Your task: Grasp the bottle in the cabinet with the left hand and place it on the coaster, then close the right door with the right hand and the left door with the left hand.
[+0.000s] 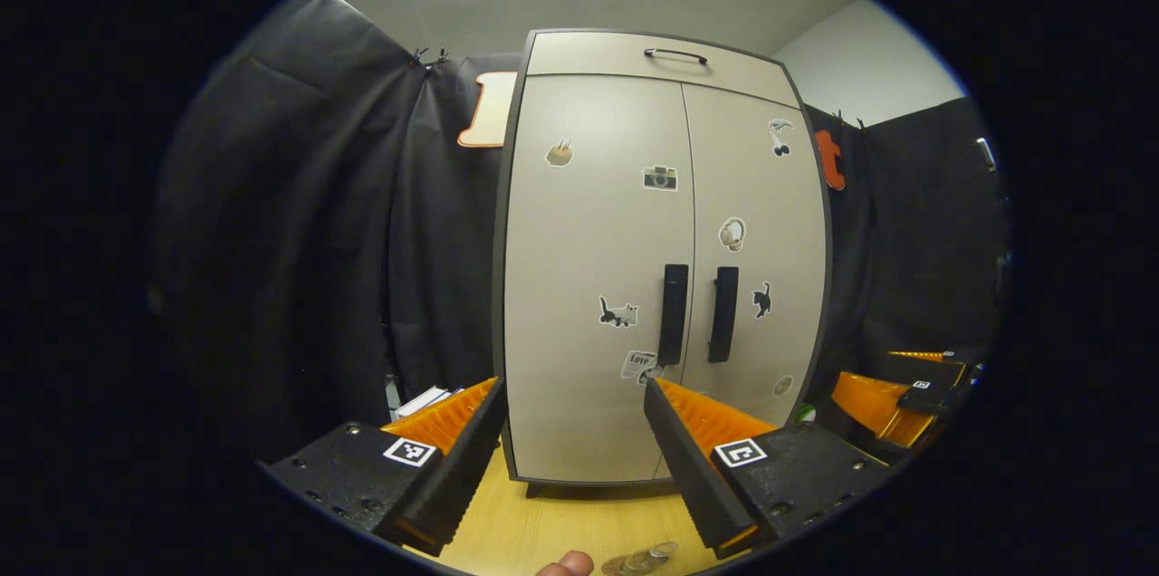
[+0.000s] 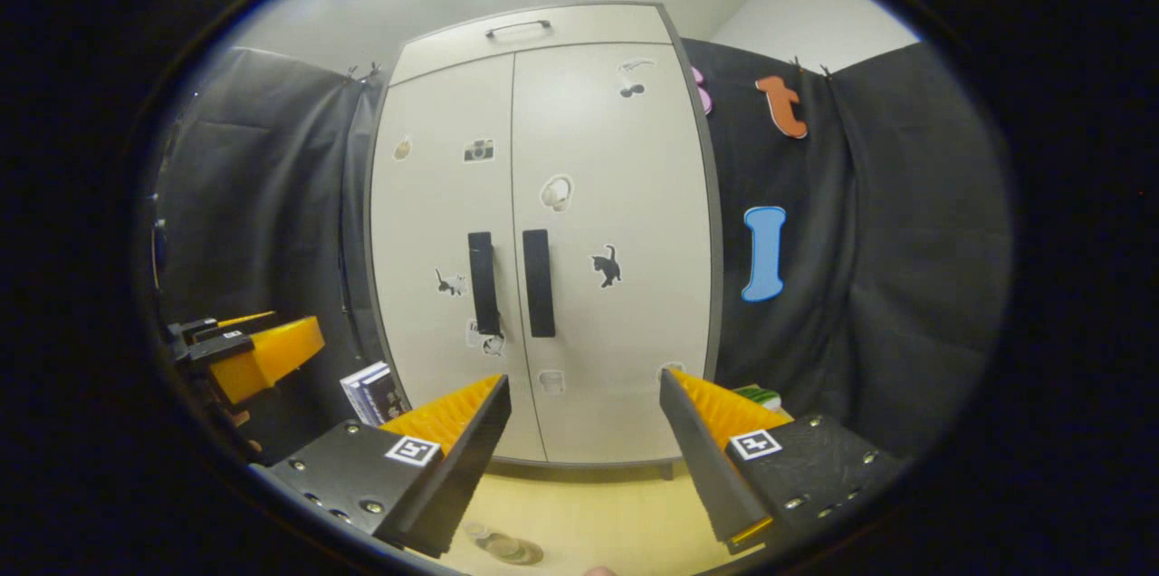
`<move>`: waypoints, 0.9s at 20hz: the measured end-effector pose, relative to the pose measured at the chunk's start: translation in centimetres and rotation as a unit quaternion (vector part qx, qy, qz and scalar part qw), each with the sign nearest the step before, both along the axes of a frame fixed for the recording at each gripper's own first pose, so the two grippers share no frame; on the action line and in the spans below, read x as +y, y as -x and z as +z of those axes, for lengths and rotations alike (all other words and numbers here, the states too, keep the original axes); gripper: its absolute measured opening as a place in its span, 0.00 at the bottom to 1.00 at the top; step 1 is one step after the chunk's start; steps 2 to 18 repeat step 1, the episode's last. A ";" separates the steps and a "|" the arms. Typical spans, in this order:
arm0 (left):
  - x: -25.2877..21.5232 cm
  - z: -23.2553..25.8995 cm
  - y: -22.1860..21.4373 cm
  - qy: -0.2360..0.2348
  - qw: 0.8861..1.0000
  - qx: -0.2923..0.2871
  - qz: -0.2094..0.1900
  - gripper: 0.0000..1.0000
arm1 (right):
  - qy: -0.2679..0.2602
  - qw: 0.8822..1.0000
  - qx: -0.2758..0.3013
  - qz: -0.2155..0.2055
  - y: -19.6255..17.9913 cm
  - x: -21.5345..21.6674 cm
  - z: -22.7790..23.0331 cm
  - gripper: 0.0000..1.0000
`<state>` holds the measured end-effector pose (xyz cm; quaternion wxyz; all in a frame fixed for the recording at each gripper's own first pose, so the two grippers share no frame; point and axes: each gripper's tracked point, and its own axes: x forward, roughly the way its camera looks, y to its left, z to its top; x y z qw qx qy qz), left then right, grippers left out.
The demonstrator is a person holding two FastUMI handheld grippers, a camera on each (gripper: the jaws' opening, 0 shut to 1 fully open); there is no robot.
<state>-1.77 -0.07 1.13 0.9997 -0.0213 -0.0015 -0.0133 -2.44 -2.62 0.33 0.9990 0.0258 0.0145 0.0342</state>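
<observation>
Left gripper view faces the tall beige two-door cabinet [image 1: 665, 268] on the pale wooden tabletop [image 1: 561, 526], both doors closed, bottle unseen; the left gripper [image 1: 575, 458] and right gripper [image 2: 584, 458] gape, holding nothing, above a clear round glass coaster [image 1: 641, 561].

Pale wooden tabletop [image 1: 561, 526] bearing the closed cabinet [image 1: 634, 286] and a round coaster [image 2: 507, 548].
</observation>
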 end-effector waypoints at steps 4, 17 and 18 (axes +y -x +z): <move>0.2 -0.2 -0.1 0.005 1.000 0.003 -0.001 0.96 | 0.003 1.000 -0.003 -0.002 0.1 0.1 0.2 1.00; 0.2 -0.2 -0.1 0.005 1.000 0.003 -0.001 0.96 | 0.003 1.000 -0.003 -0.002 0.1 0.1 0.2 1.00; 0.2 -0.2 -0.1 0.005 1.000 0.003 -0.001 0.96 | 0.003 1.000 -0.003 -0.002 0.1 0.1 0.2 1.00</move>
